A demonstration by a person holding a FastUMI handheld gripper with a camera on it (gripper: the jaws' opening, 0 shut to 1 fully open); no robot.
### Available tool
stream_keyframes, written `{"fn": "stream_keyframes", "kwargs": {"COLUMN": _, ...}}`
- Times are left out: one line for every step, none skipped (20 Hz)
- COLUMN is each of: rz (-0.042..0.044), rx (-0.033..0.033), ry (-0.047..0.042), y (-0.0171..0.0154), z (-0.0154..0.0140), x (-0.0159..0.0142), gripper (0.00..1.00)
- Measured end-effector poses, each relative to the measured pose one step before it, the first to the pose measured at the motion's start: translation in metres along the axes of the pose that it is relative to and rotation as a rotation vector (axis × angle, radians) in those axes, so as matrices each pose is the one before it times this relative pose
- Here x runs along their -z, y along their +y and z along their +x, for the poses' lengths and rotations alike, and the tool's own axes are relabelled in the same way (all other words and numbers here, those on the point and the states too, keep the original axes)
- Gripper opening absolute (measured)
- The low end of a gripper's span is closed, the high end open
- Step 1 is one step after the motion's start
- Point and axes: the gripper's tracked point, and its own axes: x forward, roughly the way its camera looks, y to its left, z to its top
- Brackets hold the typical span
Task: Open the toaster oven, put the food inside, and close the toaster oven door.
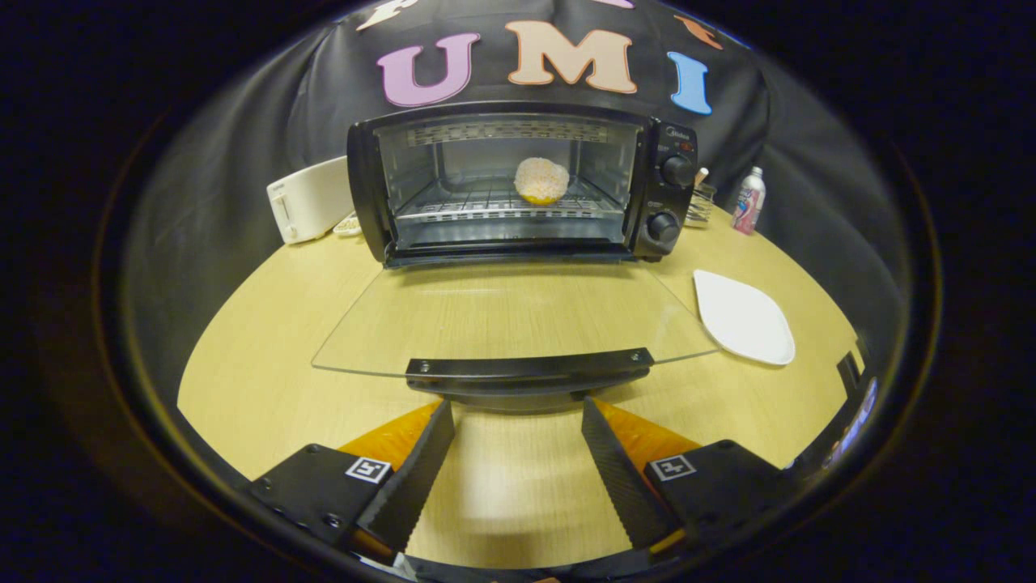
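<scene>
Gripper view: a toaster oven (518, 182) stands open at the far side of a pale wooden tabletop (259, 340), at 12 o'clock from the claw (518, 409), its glass door (510, 316) folded down flat toward the camera. The food (541, 180), a round pale piece with a yellow underside, sits on the wire rack (486, 206) inside the oven cavity, a little right of its centre. The door's dark handle (530, 371) lies along the door's near edge, just ahead of the claw's fingertips (443, 414). The claw is spread wide, its two fingers apart with bare tabletop showing between them, and it holds nothing; whether the tips touch the handle cannot be told. Two dark knobs (677, 171) are stacked on the oven's right-hand panel. A white toaster (312, 200) stands at the oven's 9 o'clock, just beside it, with a small pale item next to it too small to make out. A white plate (743, 317) lies on the tabletop at 4 o'clock from the oven, beside the right edge of the open door. A small bottle (749, 201) with a white cap stands at 3 o'clock from the oven, near a wire holder (701, 202).
</scene>
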Motion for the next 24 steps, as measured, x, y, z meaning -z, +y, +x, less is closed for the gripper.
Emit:
{"fn": "stream_keyframes", "kwargs": {"rz": -0.00607, "rx": 0.00393, "ry": -0.00766, "y": -0.00003, "z": -0.0032, "x": -0.00392, "gripper": 1.0}}
{"fn": "stream_keyframes", "kwargs": {"rz": -0.00289, "rx": 0.00274, "ry": -0.01125, "y": 0.00006, "z": -0.0028, "x": -0.00454, "gripper": 1.0}}
{"fn": "stream_keyframes", "kwargs": {"rz": 0.0008, "rx": 0.00147, "ry": -0.01287, "y": -0.0008, "z": -0.00304, "x": -0.00537, "gripper": 1.0}}
{"fn": "stream_keyframes", "kwargs": {"rz": 0.00186, "rx": 0.00062, "ry": -0.01388, "y": -0.00064, "z": -0.00336, "x": -0.00543, "gripper": 1.0}}
{"fn": "stream_keyframes", "kwargs": {"rz": 0.00087, "rx": 0.00155, "ry": -0.01453, "y": 0.00044, "z": -0.00228, "x": -0.00608, "gripper": 1.0}}
{"fn": "stream_keyframes", "kwargs": {"rz": -0.0021, "rx": 0.00407, "ry": -0.01164, "y": 0.00009, "z": -0.00112, "x": -0.00463, "gripper": 1.0}}
{"fn": "stream_keyframes", "kwargs": {"rz": -0.00416, "rx": 0.00589, "ry": -0.00996, "y": -0.00034, "z": -0.00109, "x": -0.00385, "gripper": 1.0}}
{"fn": "stream_keyframes", "kwargs": {"rz": -0.00597, "rx": 0.00702, "ry": -0.00665, "y": -0.00095, "z": -0.00027, "x": -0.00382, "gripper": 1.0}}
{"fn": "stream_keyframes", "kwargs": {"rz": -0.00631, "rx": 0.0101, "ry": -0.0058, "y": -0.00086, "z": -0.00068, "x": -0.00459, "gripper": 1.0}}
{"fn": "stream_keyframes", "kwargs": {"rz": -0.00814, "rx": 0.01142, "ry": -0.00944, "y": -0.00114, "z": -0.00007, "x": -0.00512, "gripper": 1.0}}
{"fn": "stream_keyframes", "kwargs": {"rz": -0.00723, "rx": 0.01139, "ry": -0.01194, "y": -0.001, "z": -0.00074, "x": -0.00533, "gripper": 1.0}}
{"fn": "stream_keyframes", "kwargs": {"rz": -0.0063, "rx": 0.00996, "ry": -0.01297, "y": -0.00127, "z": -0.00125, "x": -0.00431, "gripper": 1.0}}
{"fn": "stream_keyframes", "kwargs": {"rz": -0.00597, "rx": 0.01016, "ry": -0.0155, "y": -0.00239, "z": -0.0002, "x": -0.00576, "gripper": 1.0}}
{"fn": "stream_keyframes", "kwargs": {"rz": -0.00203, "rx": 0.00929, "ry": -0.01603, "y": -0.00127, "z": 0.0004, "x": -0.00648, "gripper": 1.0}}
{"fn": "stream_keyframes", "kwargs": {"rz": 0.00026, "rx": 0.01142, "ry": -0.01283, "y": -0.00237, "z": 0.00047, "x": -0.00697, "gripper": 1.0}}
{"fn": "stream_keyframes", "kwargs": {"rz": 0.00737, "rx": 0.00361, "ry": -0.0123, "y": -0.00047, "z": 0.00186, "x": -0.00721, "gripper": 1.0}}
{"fn": "stream_keyframes", "kwargs": {"rz": 0.01339, "rx": -0.00844, "ry": -0.01578, "y": 0.00264, "z": 0.0035, "x": -0.00925, "gripper": 1.0}}
{"fn": "stream_keyframes", "kwargs": {"rz": 0.01501, "rx": -0.01062, "ry": -0.01919, "y": 0.00263, "z": 0.00328, "x": -0.01108, "gripper": 1.0}}
{"fn": "stream_keyframes", "kwargs": {"rz": 0.02172, "rx": -0.03007, "ry": -0.0129, "y": 0.00717, "z": 0.00569, "x": -0.00875, "gripper": 1.0}}
{"fn": "stream_keyframes", "kwargs": {"rz": 0.02008, "rx": -0.01418, "ry": -0.01346, "y": 0.00459, "z": 0.00534, "x": -0.00836, "gripper": 1.0}}
{"fn": "stream_keyframes", "kwargs": {"rz": 0.00846, "rx": -0.00512, "ry": -0.01035, "y": 0.00135, "z": 0.00497, "x": -0.00831, "gripper": 1.0}}
{"fn": "stream_keyframes", "kwargs": {"rz": 0.00494, "rx": -0.00306, "ry": -0.00739, "y": 0.00052, "z": 0.00408, "x": -0.00733, "gripper": 1.0}}
{"fn": "stream_keyframes", "kwargs": {"rz": 0.00335, "rx": -0.00116, "ry": -0.00468, "y": 0.00065, "z": 0.00409, "x": -0.00686, "gripper": 1.0}}
{"fn": "stream_keyframes", "kwargs": {"rz": 0.00222, "rx": -0.00393, "ry": -0.00527, "y": 0.00055, "z": 0.00412, "x": -0.00539, "gripper": 1.0}}
